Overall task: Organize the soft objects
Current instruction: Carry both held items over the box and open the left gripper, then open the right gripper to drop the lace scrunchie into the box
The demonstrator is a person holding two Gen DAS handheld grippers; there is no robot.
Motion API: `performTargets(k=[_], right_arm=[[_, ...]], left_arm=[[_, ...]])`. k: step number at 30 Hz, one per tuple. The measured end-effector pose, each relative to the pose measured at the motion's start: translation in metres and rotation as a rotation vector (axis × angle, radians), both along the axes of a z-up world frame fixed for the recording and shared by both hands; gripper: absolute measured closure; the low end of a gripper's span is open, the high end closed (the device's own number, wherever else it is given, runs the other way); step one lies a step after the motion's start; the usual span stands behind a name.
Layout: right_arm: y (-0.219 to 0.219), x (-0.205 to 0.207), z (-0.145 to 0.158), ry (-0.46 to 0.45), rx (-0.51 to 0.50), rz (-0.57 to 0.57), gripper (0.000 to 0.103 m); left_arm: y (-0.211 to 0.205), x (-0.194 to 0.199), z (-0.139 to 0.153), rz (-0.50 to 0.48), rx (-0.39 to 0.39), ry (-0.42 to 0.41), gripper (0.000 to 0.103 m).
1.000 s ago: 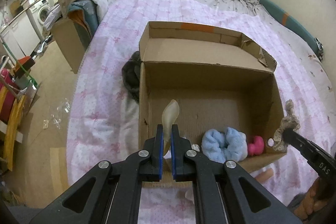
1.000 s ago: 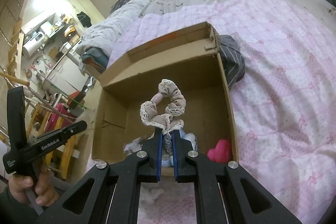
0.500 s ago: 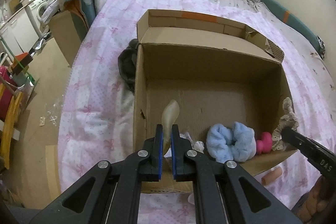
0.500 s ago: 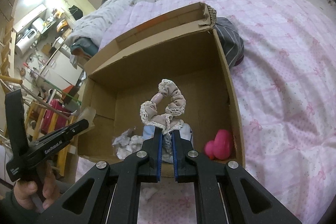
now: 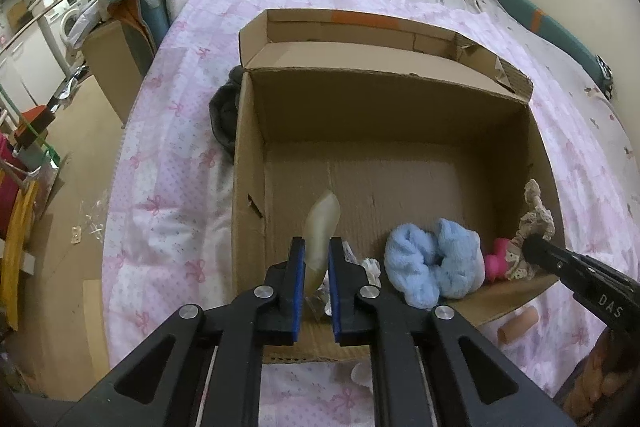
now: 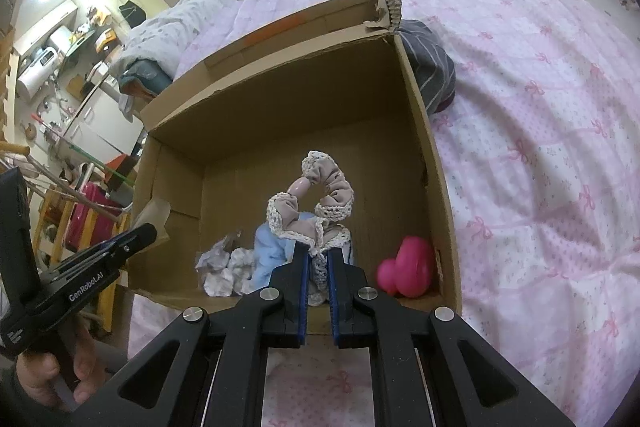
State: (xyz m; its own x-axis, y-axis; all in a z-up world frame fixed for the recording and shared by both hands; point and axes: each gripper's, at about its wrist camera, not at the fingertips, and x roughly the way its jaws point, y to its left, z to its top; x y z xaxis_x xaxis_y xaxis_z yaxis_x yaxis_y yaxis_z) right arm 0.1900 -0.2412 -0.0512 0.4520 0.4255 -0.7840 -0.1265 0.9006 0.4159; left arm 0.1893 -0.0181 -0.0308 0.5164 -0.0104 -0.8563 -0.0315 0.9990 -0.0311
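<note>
Two scrunchies point(image 6: 316, 203) point(image 5: 434, 263), perhaps; one box point(image 5: 248, 187).

Both wrist views look down past their fingers point(image 5: 298, 279) into the cardboard box point(image 5: 248, 163), close above its near wall; left-wrist view from nearer the box's left corner, right-wrist view nearer its right.

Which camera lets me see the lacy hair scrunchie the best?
The right wrist view. There the lace-trimmed scrunchie stands up large in the middle, pinched by the right gripper over the cardboard box. The left wrist view shows it only small at the box's right edge, partly hidden by the gripper.
</note>
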Motion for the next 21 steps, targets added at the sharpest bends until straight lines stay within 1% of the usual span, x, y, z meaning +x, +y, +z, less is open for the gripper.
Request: performTargets(k=[4, 9, 10, 11, 12, 13, 14, 15, 17, 21], right_arm=[[0.002, 0.001, -0.001, 0.006, -0.008, 0.0, 0.093], [0.004, 0.002, -0.002, 0.007, -0.015, 0.003, 0.093], [0.004, 0.002, -0.002, 0.007, -0.015, 0.003, 0.093], [0.004, 0.002, -0.002, 0.007, -0.016, 0.004, 0.093], [0.004, 0.002, -0.002, 0.007, -0.016, 0.004, 0.093], [0.004, 0.002, -0.002, 0.007, -0.016, 0.005, 0.093], [0.004, 0.002, -0.003, 0.008, -0.017, 0.006, 0.093], [0.005, 0.002, -0.003, 0.007, -0.019, 0.007, 0.093], [0.005, 0.002, -0.004, 0.007, -0.02, 0.008, 0.093], [0.005, 0.001, -0.004, 0.009, -0.017, 0.007, 0.093]], left_arm=[[-0.002, -0.001, 0.002, -0.004, 0.004, -0.015, 0.089], [-0.002, -0.002, 0.003, -0.004, 0.01, -0.014, 0.084], [-0.002, -0.002, 0.003, -0.003, 0.01, -0.015, 0.081], [-0.002, -0.002, 0.003, -0.001, 0.01, -0.018, 0.073], [-0.002, -0.002, 0.004, 0.003, 0.01, -0.023, 0.062], [-0.001, -0.003, 0.005, 0.009, 0.011, -0.029, 0.055], [-0.001, -0.004, 0.007, 0.012, 0.011, -0.037, 0.044], [-0.001, -0.005, 0.009, 0.015, 0.009, -0.051, 0.039], [-0.002, -0.006, 0.012, 0.006, 0.007, -0.063, 0.038], [-0.005, -0.007, 0.012, -0.003, 0.026, -0.062, 0.038]])
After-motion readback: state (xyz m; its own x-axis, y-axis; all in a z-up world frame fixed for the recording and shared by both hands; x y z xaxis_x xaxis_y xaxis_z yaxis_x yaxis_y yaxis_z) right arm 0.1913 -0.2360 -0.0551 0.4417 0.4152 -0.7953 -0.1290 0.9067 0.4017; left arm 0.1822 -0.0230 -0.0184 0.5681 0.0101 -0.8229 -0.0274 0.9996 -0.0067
